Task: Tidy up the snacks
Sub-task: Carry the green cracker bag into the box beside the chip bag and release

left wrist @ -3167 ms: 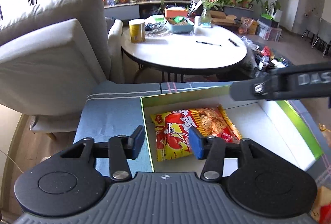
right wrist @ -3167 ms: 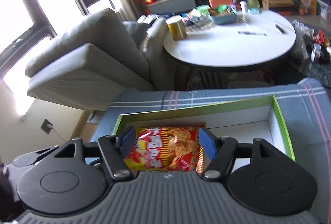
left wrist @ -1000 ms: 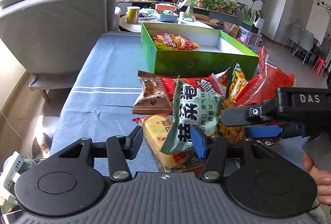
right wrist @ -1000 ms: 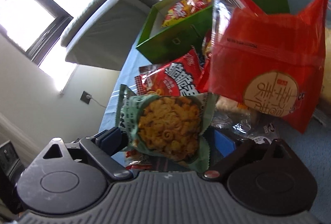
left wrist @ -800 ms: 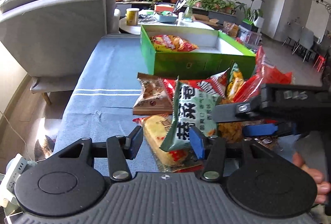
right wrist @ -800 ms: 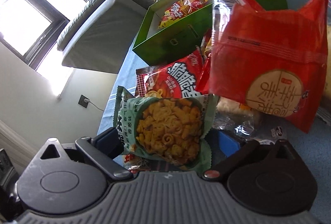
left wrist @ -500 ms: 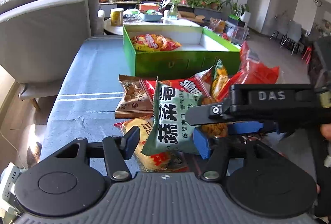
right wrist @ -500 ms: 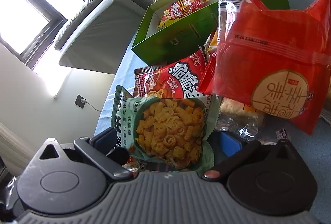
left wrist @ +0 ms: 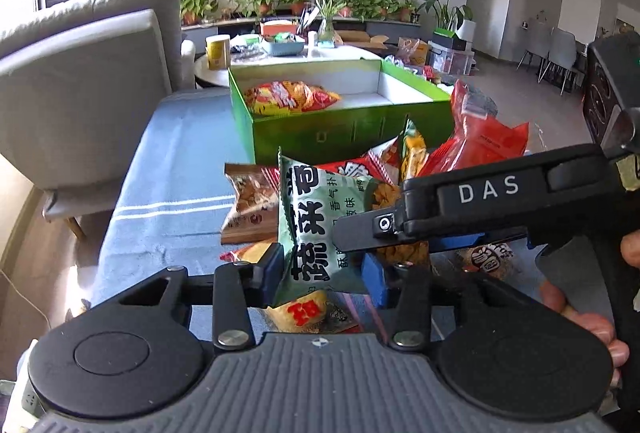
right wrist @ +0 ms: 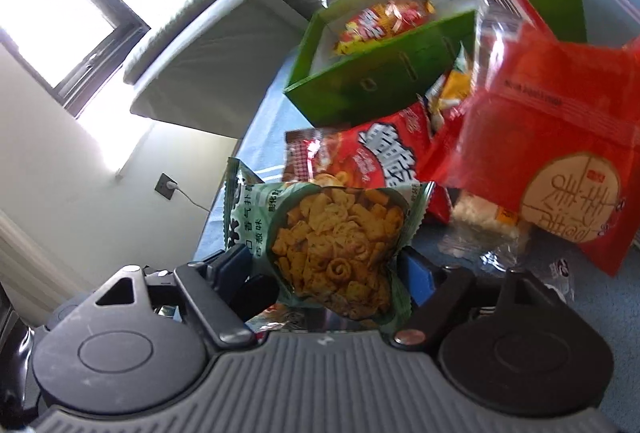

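Note:
A green snack bag (left wrist: 320,225) printed with orange crackers stands lifted above a pile of snack packs on the blue cloth; it also shows in the right wrist view (right wrist: 332,245). My right gripper (right wrist: 324,273) is shut on the green bag's sides and shows in the left wrist view (left wrist: 384,233). My left gripper (left wrist: 324,275) has its fingers on either side of the bag's lower end; I cannot tell whether they press on it. The green box (left wrist: 340,137) behind the pile holds one red-yellow chip bag (left wrist: 288,97).
The pile holds a big red bag (right wrist: 552,153), a red chip bag (right wrist: 372,153), a brown nut pack (left wrist: 250,201) and a yellow pack (left wrist: 298,309). A grey armchair (left wrist: 88,73) stands left. A round white table (left wrist: 288,57) lies beyond the box.
Both grippers came back from the green box to the snack pile. My right gripper closed on the green bag and raised it slightly. My left gripper moved in around the bag's lower end.

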{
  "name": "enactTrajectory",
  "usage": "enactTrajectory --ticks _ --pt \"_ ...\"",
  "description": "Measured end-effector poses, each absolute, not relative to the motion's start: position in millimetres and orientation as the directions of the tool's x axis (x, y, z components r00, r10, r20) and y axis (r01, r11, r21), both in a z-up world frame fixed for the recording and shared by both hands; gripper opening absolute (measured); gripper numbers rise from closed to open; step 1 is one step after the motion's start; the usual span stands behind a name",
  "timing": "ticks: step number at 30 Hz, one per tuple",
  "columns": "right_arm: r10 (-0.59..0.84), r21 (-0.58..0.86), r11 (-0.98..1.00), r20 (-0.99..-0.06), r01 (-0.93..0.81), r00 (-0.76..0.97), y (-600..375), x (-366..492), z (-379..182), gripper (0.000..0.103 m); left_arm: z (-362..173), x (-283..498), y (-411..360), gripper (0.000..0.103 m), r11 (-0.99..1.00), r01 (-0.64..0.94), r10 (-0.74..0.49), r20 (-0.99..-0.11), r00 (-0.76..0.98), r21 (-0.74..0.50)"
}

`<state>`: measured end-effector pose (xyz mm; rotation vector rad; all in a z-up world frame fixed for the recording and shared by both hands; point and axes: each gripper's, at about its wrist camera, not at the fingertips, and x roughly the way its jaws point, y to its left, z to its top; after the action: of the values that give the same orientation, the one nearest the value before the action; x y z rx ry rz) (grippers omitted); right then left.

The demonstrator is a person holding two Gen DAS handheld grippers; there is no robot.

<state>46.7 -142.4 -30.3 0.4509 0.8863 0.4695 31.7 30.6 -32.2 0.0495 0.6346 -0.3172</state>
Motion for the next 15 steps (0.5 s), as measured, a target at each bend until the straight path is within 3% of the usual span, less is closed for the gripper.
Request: enactTrajectory --ticks 15 --pt "0.535 0.488 0.829 -0.551 -0.272 0.640 -142.6 55.8 20.6 0.076 8.9 47.6 24.9 0.041 0.955 0.283 -0.289 -0.493 0.821 -0.088"
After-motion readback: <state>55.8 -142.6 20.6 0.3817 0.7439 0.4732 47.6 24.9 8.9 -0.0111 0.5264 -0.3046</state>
